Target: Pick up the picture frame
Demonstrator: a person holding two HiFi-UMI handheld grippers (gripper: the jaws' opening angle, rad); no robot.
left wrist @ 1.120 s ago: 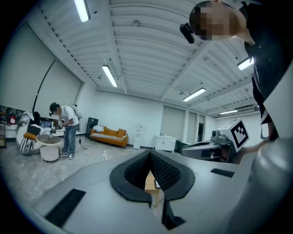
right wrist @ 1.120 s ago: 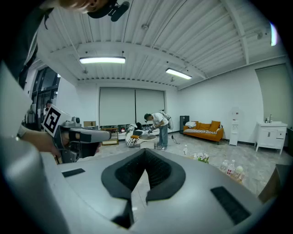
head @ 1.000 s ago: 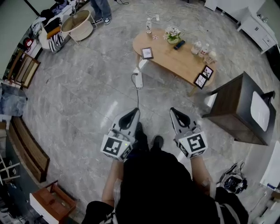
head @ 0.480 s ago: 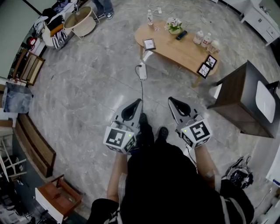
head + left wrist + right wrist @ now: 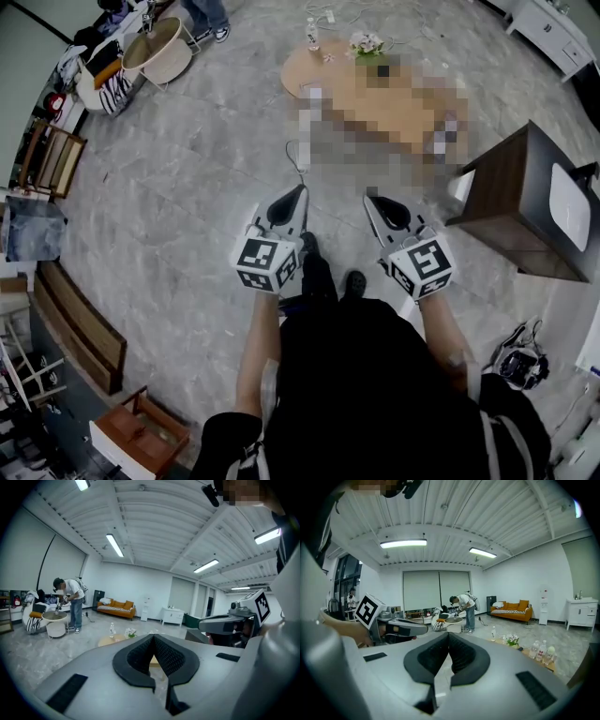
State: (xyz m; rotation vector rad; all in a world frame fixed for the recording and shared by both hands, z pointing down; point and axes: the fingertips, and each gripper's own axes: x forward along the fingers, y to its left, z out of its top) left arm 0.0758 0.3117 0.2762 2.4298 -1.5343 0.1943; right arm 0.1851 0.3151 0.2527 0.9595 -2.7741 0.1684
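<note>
The low wooden table stands ahead of me on the grey floor; a mosaic patch covers most of its top, so no picture frame can be made out there. A flower pot and a bottle show at its far edge. My left gripper and right gripper are held side by side in front of my body, well short of the table, pointing toward it. Both are shut with nothing between the jaws. In the left gripper view the table lies beyond the closed jaws. In the right gripper view several bottles stand right of the jaws.
A dark wooden cabinet stands close on the right. At the far left is a round white side table with a person beside it. A wooden bench and a drawer box line the left side.
Both grippers have moved forward toward the table, the left one more. The table has drawn nearer in the head view.
</note>
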